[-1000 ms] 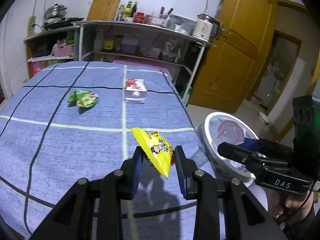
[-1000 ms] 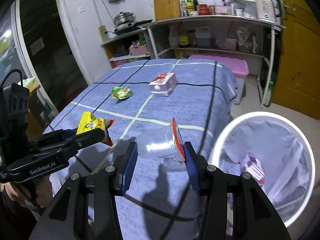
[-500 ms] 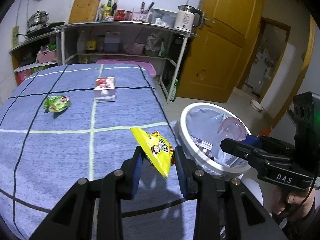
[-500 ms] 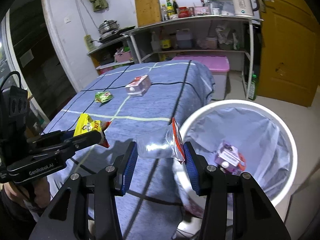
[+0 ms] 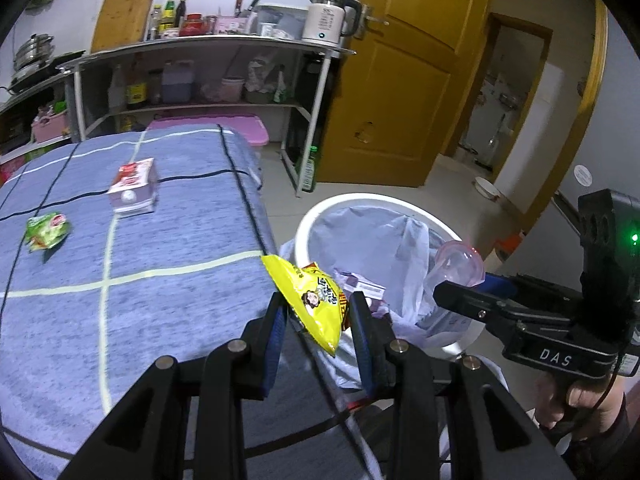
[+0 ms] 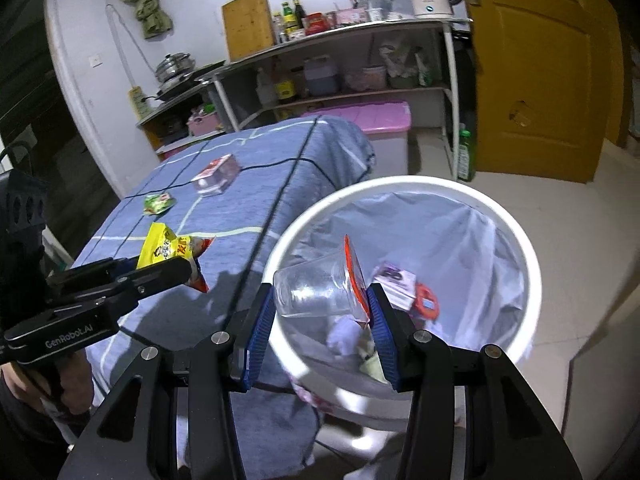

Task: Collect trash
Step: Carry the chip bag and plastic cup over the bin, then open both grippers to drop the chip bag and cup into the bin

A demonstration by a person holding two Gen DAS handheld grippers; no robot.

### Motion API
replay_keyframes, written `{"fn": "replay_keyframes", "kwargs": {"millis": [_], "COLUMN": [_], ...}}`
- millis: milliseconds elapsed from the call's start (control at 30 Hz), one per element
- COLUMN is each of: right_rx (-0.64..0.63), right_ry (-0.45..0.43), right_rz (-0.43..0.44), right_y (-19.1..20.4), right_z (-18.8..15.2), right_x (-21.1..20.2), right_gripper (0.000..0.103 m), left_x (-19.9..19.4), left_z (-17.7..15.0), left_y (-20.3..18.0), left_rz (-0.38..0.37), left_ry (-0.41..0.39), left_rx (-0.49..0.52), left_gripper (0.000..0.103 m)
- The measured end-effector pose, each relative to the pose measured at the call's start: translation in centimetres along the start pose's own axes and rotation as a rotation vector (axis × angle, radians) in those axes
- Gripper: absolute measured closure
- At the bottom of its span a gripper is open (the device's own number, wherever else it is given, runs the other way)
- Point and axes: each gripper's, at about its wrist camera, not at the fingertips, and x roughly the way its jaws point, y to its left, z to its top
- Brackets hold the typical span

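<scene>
— Both hands swung over from the table to the white bin [image 6: 516, 240].
— What did they hold?
— Left gripper [image 5: 320, 316] pinched the yellow chip bag [image 5: 316, 300] beside the bin. Right gripper [image 6: 322, 304] squeezed the clear cup [image 6: 316, 290] above the bin.

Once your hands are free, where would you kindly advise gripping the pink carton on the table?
Probably across the long side walls of the pink carton, coming down from above. It lies flat on the blue tablecloth, apart from the green wrapper, so both sides look open.
</scene>
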Motion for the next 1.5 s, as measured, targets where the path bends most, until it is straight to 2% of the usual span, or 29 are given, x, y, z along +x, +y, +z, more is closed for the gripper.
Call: {"fn": "replay_keyframes", "kwargs": {"millis": [433,767,867,900,1000,1500], "right_rx": [0.057,0.071,0.070,0.073,0.088,0.074], "right_ry": [0.047,0.088,0.095,0.096,0.096,0.054], "right_rz": [-0.058,-0.076,-0.084,-0.086,-0.084,-0.062], "right_y": [-3.8,-5.1,-5.2,-5.3,-5.5,-4.4], "right_z": [-0.8,-1.3,-1.3,-1.4,-1.3,-1.0], "right_x": [0.9,1.9,2.2,2.2,2.3,0.8], "right_gripper": [0.055,0.055,0.055,0.055,0.052,0.050], "left_x": [4.1,6.2,6.7,6.8,6.9,4.6], "left_z": [0.6,0.7,0.8,0.9,0.8,0.7], "left_y": [-2.4,-3.2,-3.3,-3.3,-3.2,-2.3], "left_rz": [-0.073,-0.101,-0.106,-0.105,-0.109,-0.099], "left_ry": [0.064,0.105,0.113,0.115,0.118,0.071], "left_rx": [0.047,0.066,0.065,0.064,0.060,0.040], "left_gripper": [0.070,0.069,0.068,0.064,0.059,0.059]}}
